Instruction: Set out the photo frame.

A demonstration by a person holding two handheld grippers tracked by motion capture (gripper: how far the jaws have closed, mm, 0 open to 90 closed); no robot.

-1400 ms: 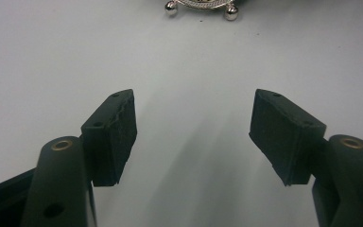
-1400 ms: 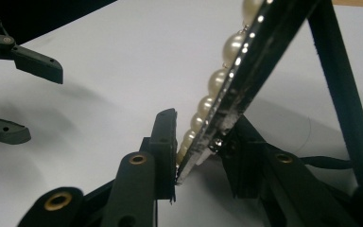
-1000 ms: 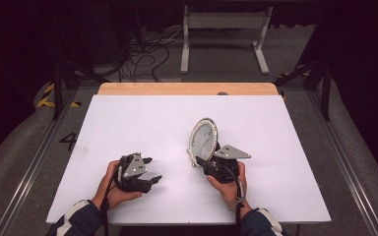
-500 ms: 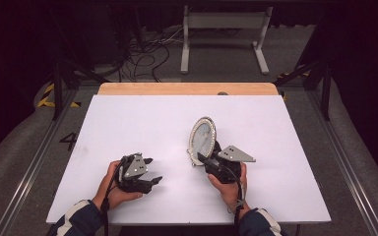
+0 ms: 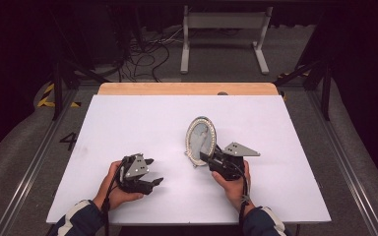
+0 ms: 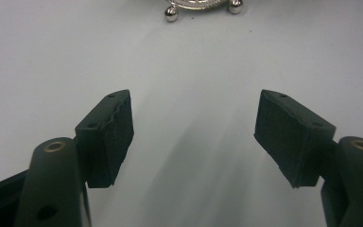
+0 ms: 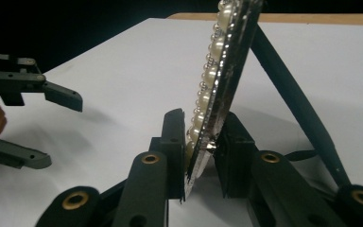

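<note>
The oval pearl-rimmed picture frame (image 5: 200, 139) stands tilted near the middle of the white surface (image 5: 128, 118), a little toward the near edge. The right claw (image 7: 199, 156) has just been closing, and its jaws now pinch the frame's lower rim. The left claw (image 6: 194, 137), toward the near left corner, gapes wide with nothing between its jaws, aimed at the frame's ball feet (image 6: 171, 16).
</note>
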